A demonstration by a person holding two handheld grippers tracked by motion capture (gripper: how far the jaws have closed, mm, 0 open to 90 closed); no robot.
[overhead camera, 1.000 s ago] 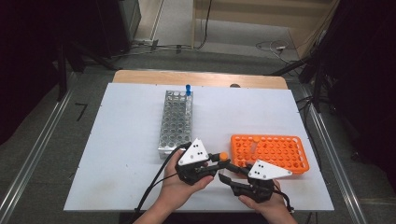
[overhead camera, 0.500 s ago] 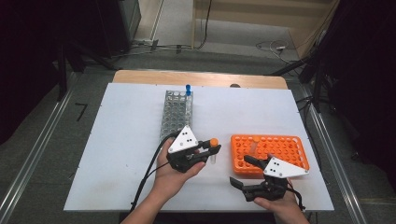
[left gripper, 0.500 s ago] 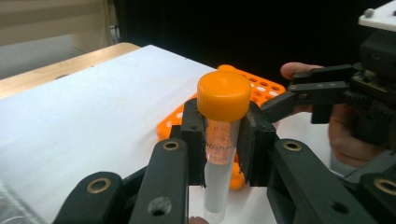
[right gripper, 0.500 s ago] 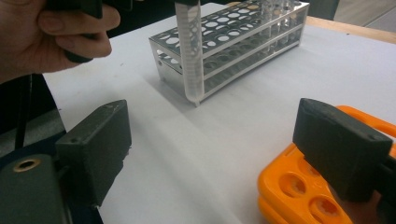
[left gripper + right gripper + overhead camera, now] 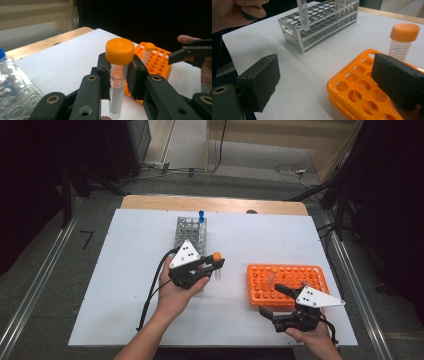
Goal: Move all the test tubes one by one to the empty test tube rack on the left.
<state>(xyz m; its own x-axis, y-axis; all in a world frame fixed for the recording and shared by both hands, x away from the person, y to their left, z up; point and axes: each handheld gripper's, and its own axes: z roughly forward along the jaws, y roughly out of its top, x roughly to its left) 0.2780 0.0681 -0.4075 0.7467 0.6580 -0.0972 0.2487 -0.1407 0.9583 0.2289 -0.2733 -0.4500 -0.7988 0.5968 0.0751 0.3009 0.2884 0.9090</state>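
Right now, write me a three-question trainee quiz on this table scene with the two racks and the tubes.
1. True or false: the left tool is shut on the orange-capped tube.
2. Which rack does the blue-capped tube stand in?
A. the metal rack
B. the orange rack
C. neither, it lies on the table
3. Fill in: the right tool has its jaws ____, with nothing between them.

Key:
1. True. Its pads clamp the tube just below the cap.
2. A. It stands at the rack's far end.
3. Open. They have just been opening, near the orange rack's front edge.
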